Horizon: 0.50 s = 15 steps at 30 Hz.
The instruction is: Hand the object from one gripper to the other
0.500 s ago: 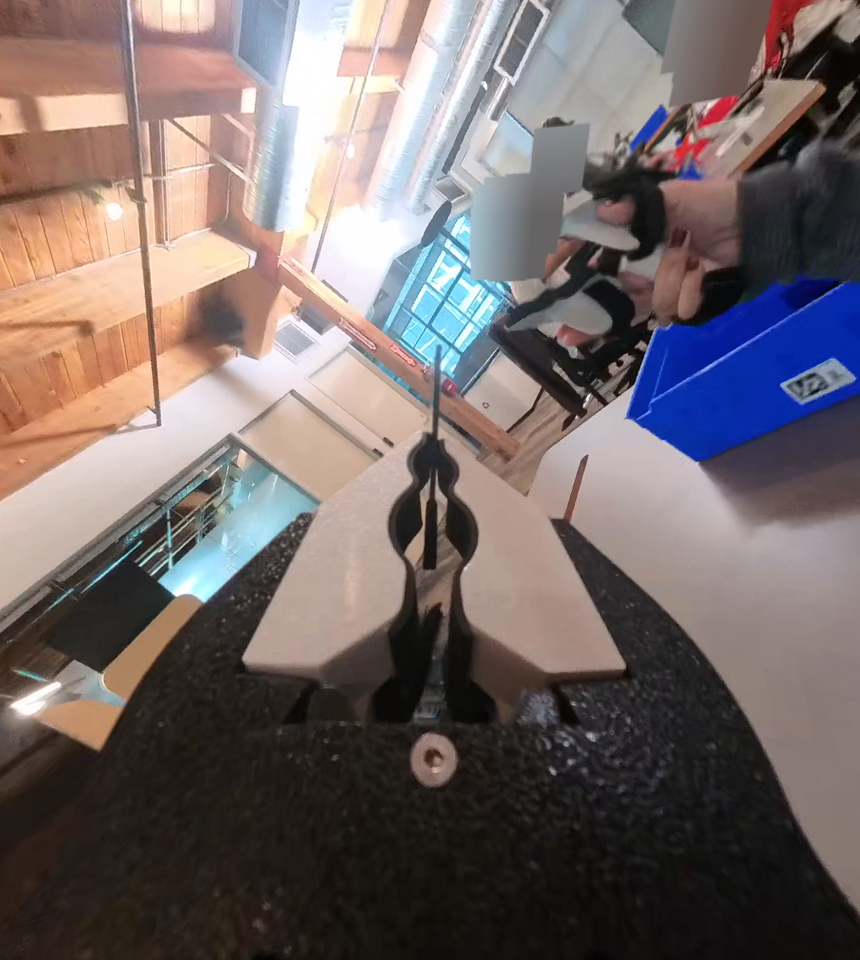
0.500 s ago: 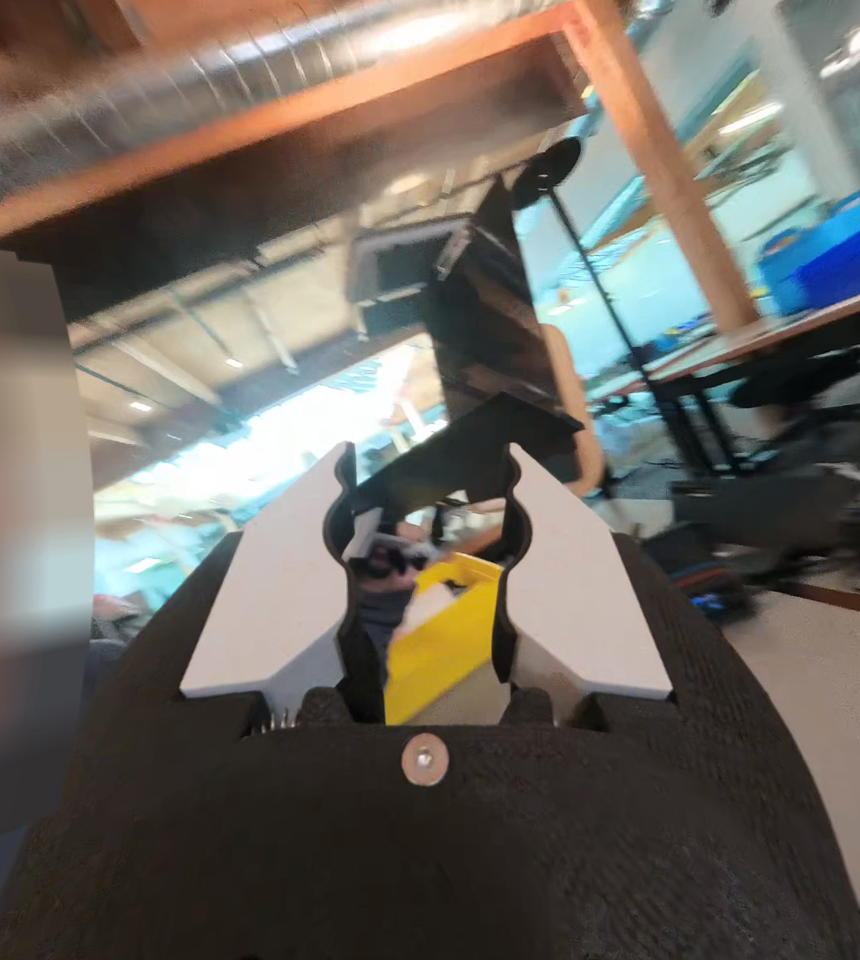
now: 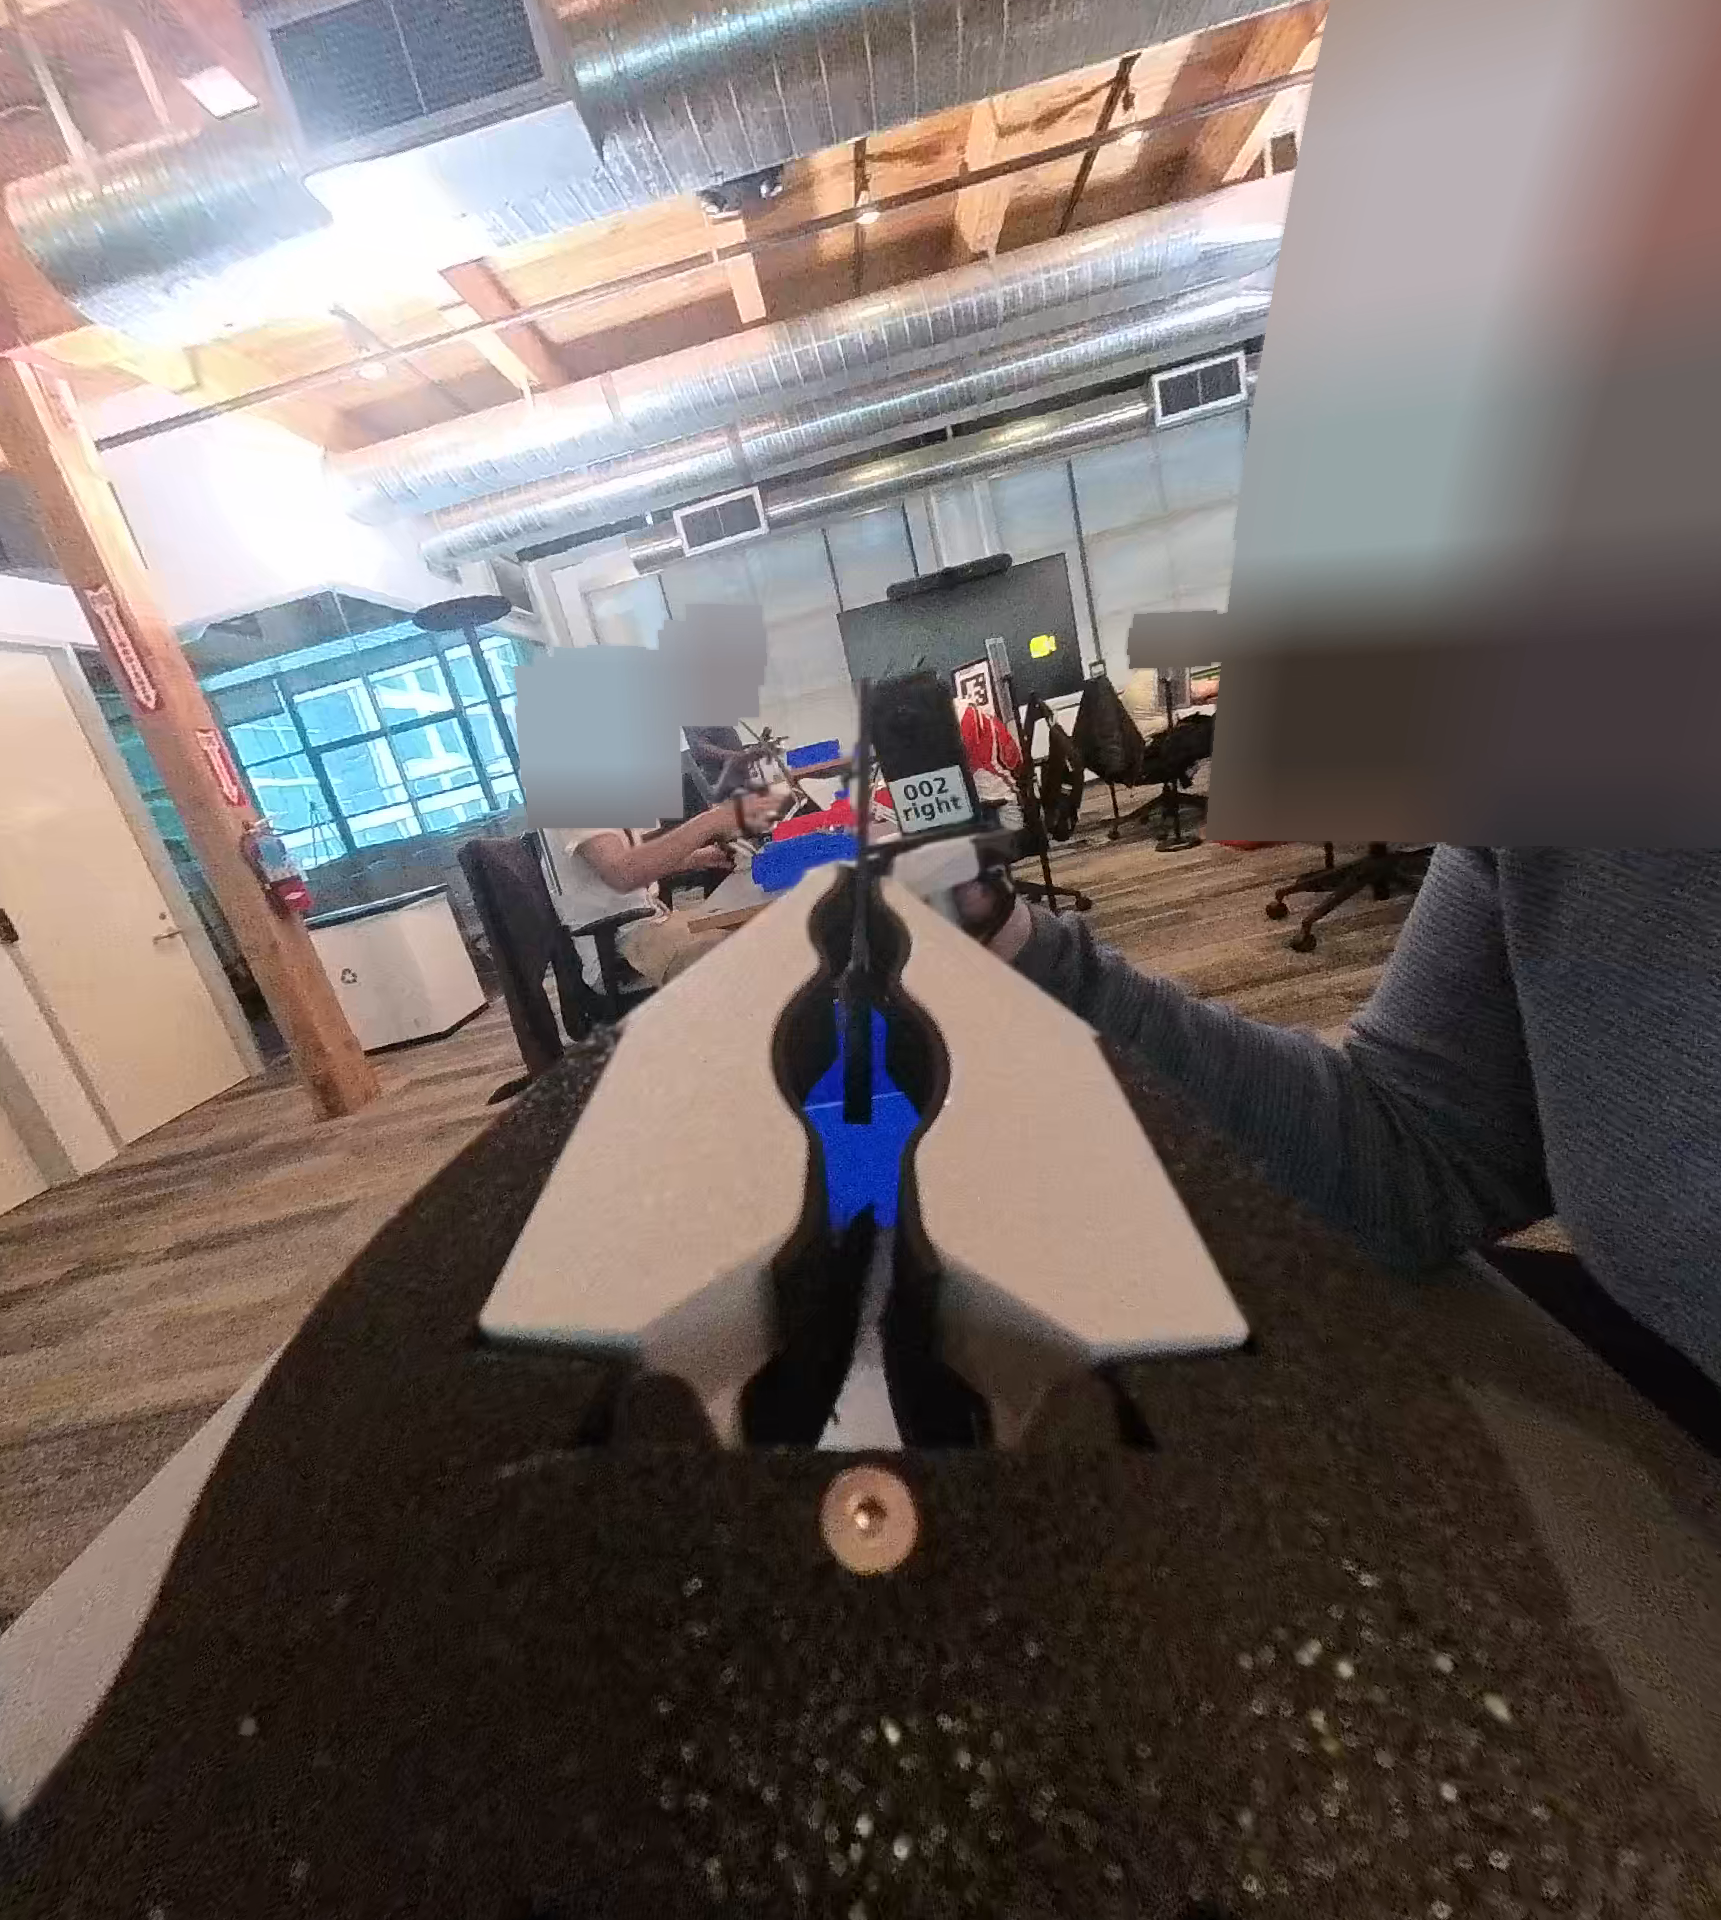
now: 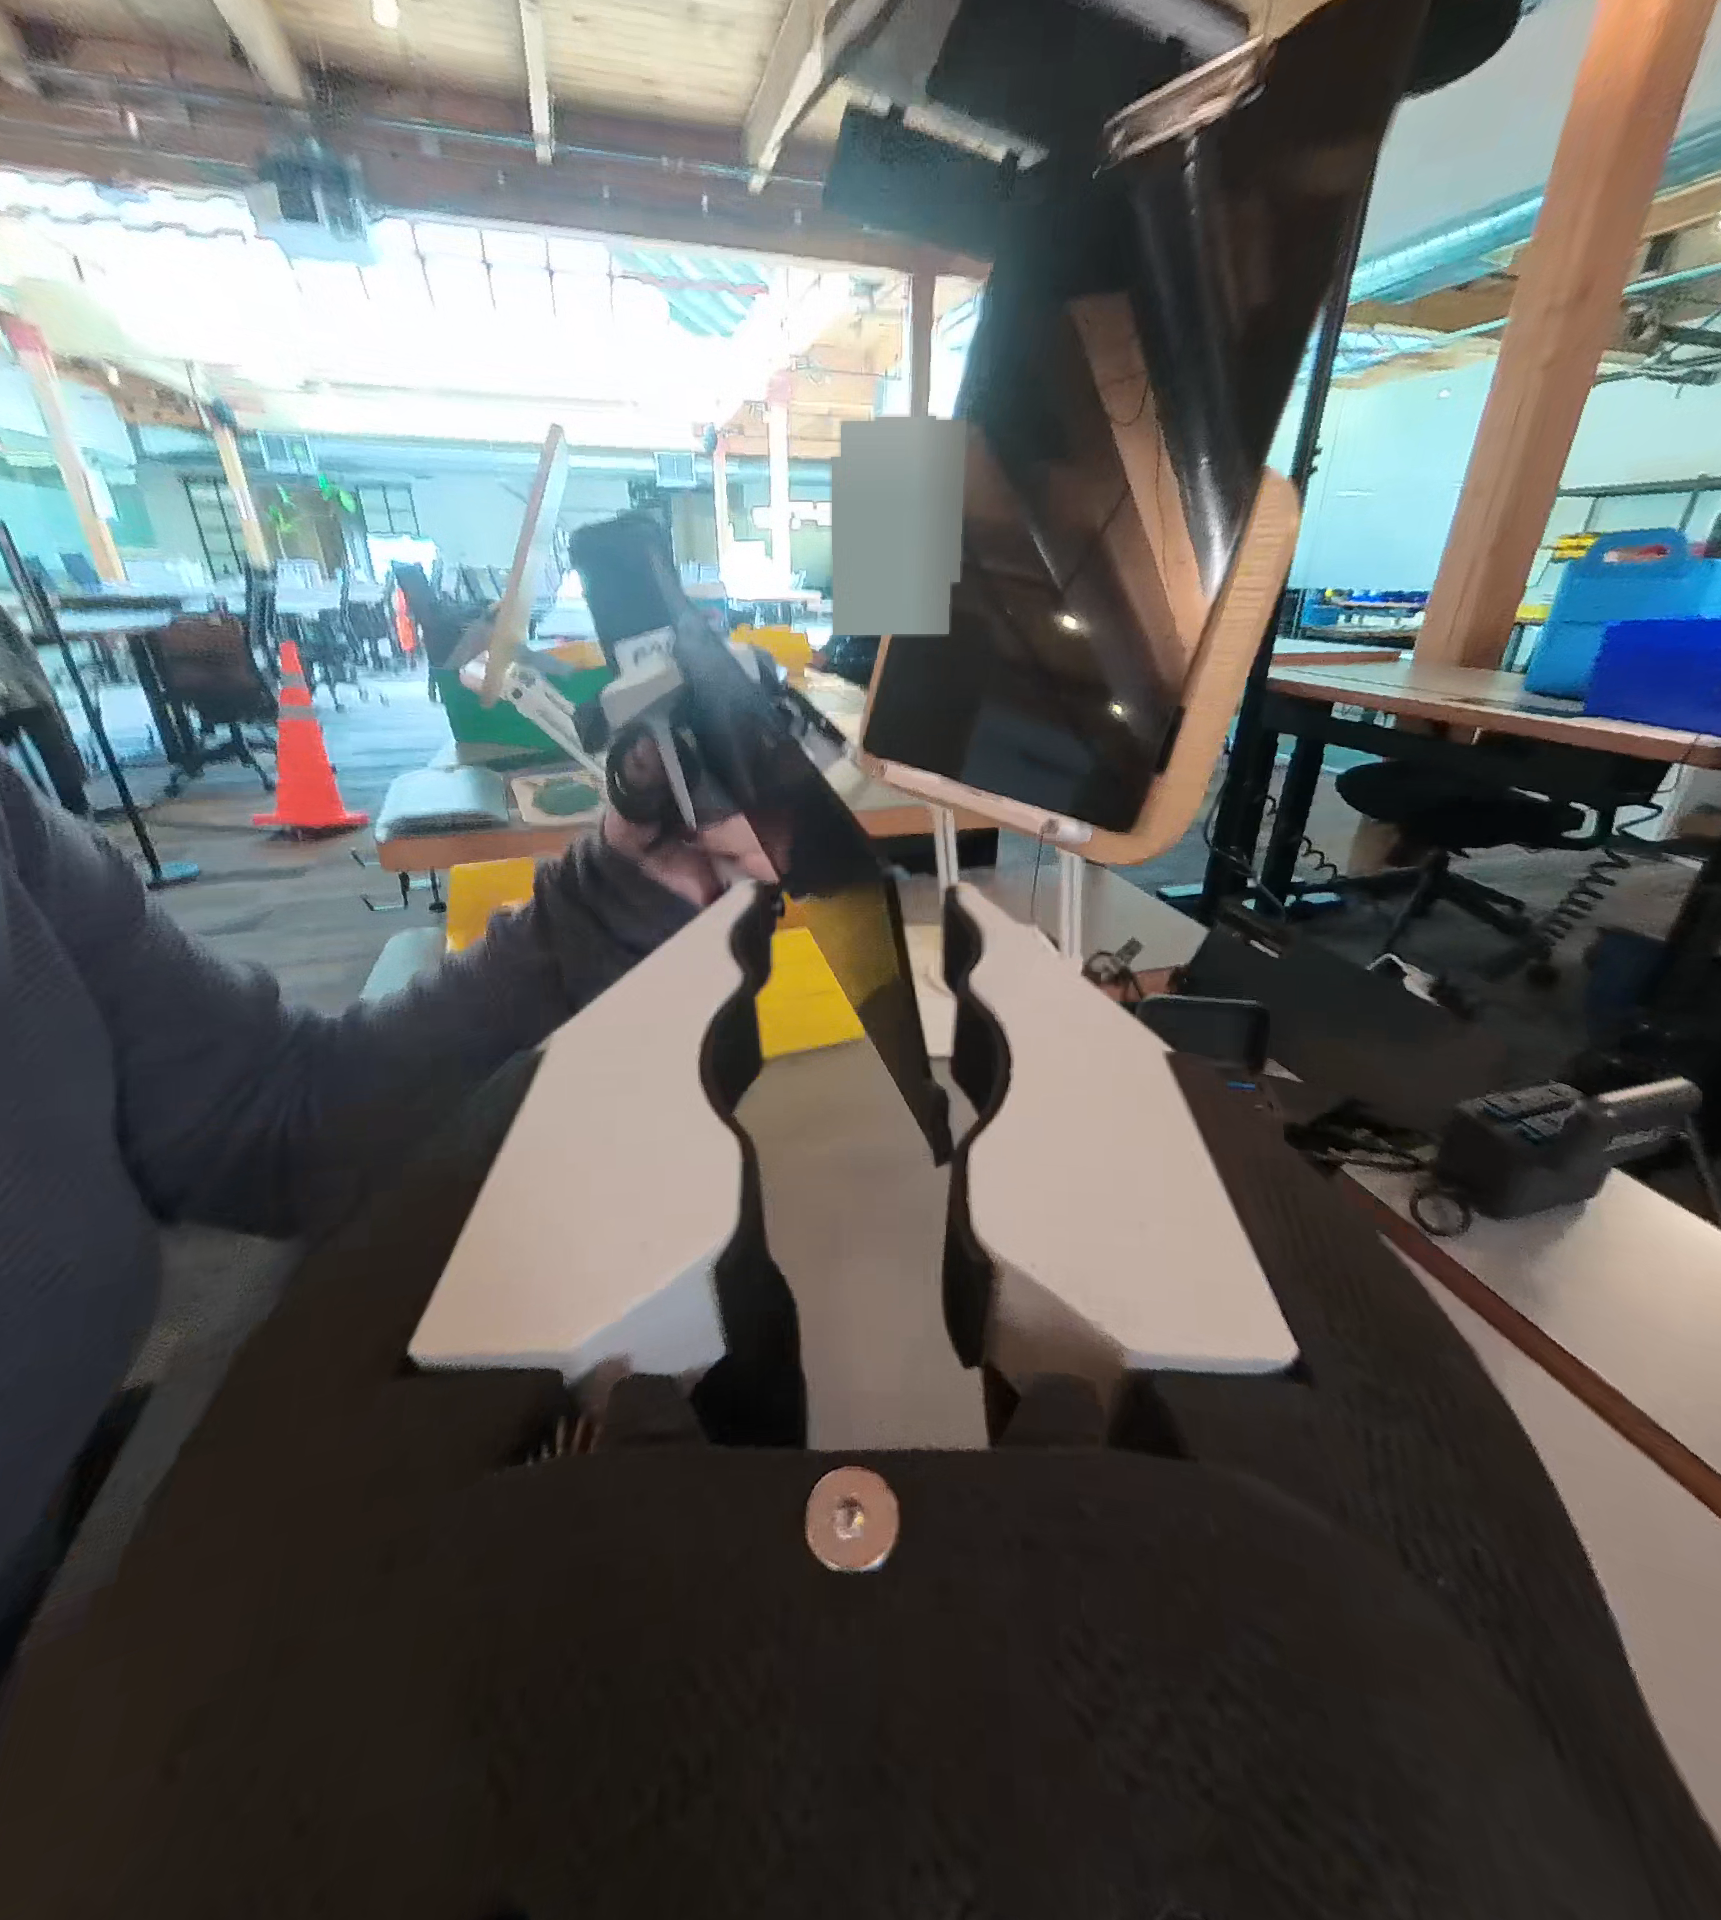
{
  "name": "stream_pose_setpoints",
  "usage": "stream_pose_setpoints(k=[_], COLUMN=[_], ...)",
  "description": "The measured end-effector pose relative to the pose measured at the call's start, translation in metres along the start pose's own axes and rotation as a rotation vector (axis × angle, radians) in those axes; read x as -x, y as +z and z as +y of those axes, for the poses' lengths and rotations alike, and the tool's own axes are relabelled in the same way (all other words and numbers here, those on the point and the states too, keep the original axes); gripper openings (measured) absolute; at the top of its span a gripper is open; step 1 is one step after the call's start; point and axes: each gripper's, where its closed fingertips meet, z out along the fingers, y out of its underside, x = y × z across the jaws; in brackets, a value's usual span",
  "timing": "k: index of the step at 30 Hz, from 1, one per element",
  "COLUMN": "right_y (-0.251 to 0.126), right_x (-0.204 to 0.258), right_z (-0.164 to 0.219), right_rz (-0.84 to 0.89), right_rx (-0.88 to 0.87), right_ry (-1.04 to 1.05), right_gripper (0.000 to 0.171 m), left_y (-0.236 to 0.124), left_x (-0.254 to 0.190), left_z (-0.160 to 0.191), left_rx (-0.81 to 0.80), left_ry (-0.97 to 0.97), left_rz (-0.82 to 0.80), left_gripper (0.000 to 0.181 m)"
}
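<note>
One thin black flat sheet stands edge-on, pinched between the closed white fingers of the left gripper. Its long axis runs forward into the spread jaws of the right gripper, nearer that gripper's right-hand finger; these jaws have not yet closed.

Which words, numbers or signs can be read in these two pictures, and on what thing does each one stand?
I do not copy out writing; these things bear it.
White label on the right gripper, black body: sharp print.
Red banners on the wooden post: too small to read.
White bin: a small grey mark.
Label on the left gripper: blurred.
</note>
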Motion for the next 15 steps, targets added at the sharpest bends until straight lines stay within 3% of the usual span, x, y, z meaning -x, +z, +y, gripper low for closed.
stream_pose_setpoints(k=[6, 9, 11, 13, 15], right_y=[0.007, 0.009, 0.013, 0.017, 0.018], right_x=[0.015, 0.027, 0.034, 0.028, 0.019], right_z=[0.012, 0.002, -0.003, -0.006, -0.011], right_rz=[-0.018, -0.028, 0.014, 0.132, 0.282], right_rx=[0.104, 0.072, 0.071, 0.106, 0.159], right_ry=[-0.185, -0.311, -0.478, -0.701, -0.921], right_gripper=[0.006, 0.001, 0.0, 0.0, 0.0], left_y=[0.003, 0.001, -0.003, -0.007, -0.011], left_x=[-0.012, 0.002, 0.017, 0.034, 0.044], left_z=[-0.013, -0.017, -0.022, -0.023, -0.018], left_rx=[-0.07, -0.095, -0.114, -0.1, -0.07], left_ry=[0.011, -0.046, -0.092, -0.233, -0.434], left_rz=[0.057, -0.02, -0.118, -0.195, -0.22], left_gripper=[0.0, 0.004, 0.022, 0.068, 0.09])
